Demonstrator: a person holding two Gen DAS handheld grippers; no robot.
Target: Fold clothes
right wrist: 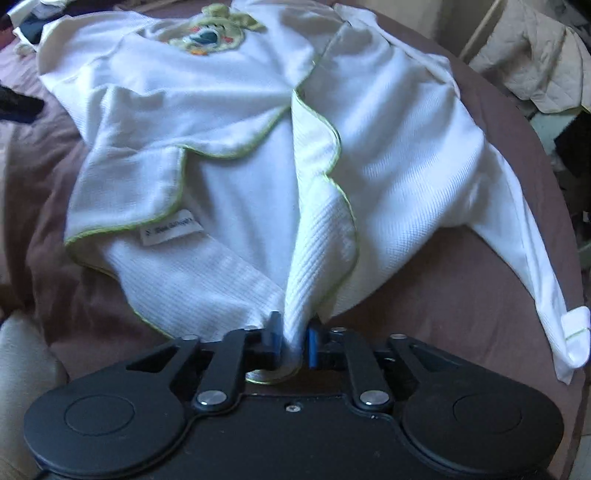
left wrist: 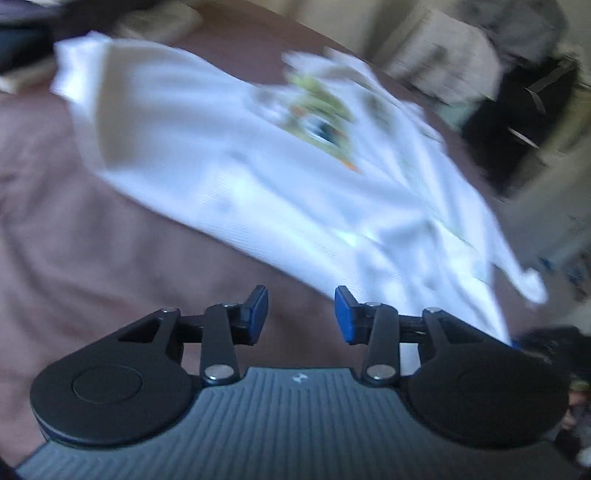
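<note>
One thing to fold: a small white top (right wrist: 229, 122) with thin green trim and a sewn picture (right wrist: 210, 35) on the chest. It lies spread out on the brown bed cover (right wrist: 443, 280).

Where it is: right in front of both my tools, with its near edge bunched up at my right one.

Right tool: my right gripper (right wrist: 291, 341) has a pinch of the white cloth between its blue pads (right wrist: 274, 338). The pads sit close on the fold, so I think it is holding the cloth.

Left tool: my left gripper (left wrist: 301, 314) is partly open and empty. It hangs over the brown cover, just beside the near edge of the top (left wrist: 295, 206). That view is blurry, so small things are hard to see there.

How it will feel: light and very soft, I think. The cloth is ribbed and a bit thick, so it should not slip out easily. It will sag and wrinkle if I lift it by one spot only. It cannot break.

Where to grab: at the edges, not the middle. The green trim is a good line to pinch, since it is firmer. The long sleeve (right wrist: 524, 236) on the right sticks far out, so its cuff (right wrist: 574, 328) is another good place.

Watch out for: the front flaps (right wrist: 317, 155) lie open and crooked, and the little tag (right wrist: 171, 232) shows. I would smooth those flat first.
</note>
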